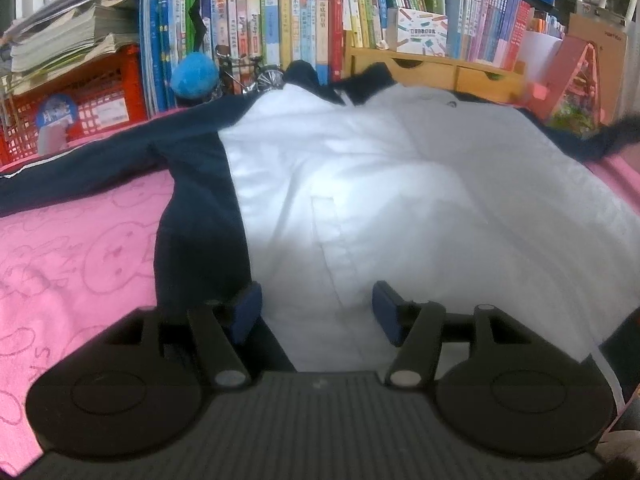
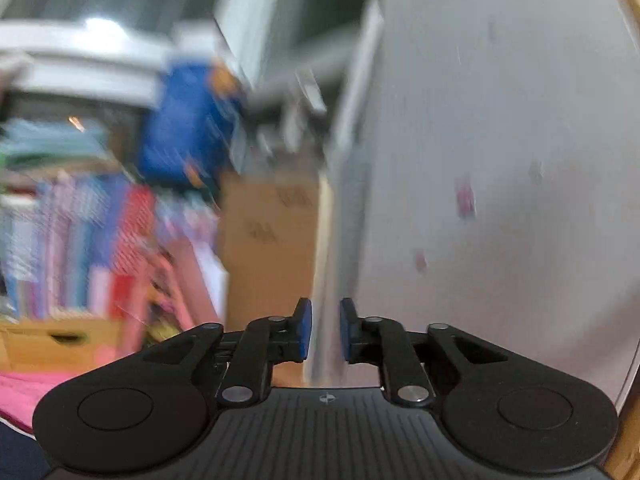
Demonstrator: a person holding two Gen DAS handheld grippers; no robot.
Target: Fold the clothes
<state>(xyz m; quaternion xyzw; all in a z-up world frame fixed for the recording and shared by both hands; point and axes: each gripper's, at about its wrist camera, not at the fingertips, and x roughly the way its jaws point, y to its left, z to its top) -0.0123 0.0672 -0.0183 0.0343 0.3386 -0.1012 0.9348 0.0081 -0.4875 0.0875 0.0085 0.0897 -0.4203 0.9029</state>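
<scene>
A white jacket [image 1: 360, 200] with navy sleeves lies spread on a pink rabbit-print towel [image 1: 80, 248], collar [image 1: 304, 72] toward the bookshelf. Its left sleeve [image 1: 100, 152] stretches flat to the left, while the right sleeve [image 1: 600, 140] looks blurred at the right edge. My left gripper [image 1: 318, 310] hovers open over the jacket's near hem, one pad at the navy side panel [image 1: 196, 240] and the other over white cloth. In the blurred right wrist view, my right gripper [image 2: 325, 330] points at a wall, its pads nearly together with only a narrow slit and nothing between them.
Behind the jacket stand packed books [image 1: 280, 28], a red crate [image 1: 80, 104], a blue ball [image 1: 194, 74], a small model bicycle [image 1: 248, 72] and a wooden drawer unit [image 1: 460, 72]. The right wrist view shows a cardboard box [image 2: 272, 248] and a pale wall [image 2: 500, 160].
</scene>
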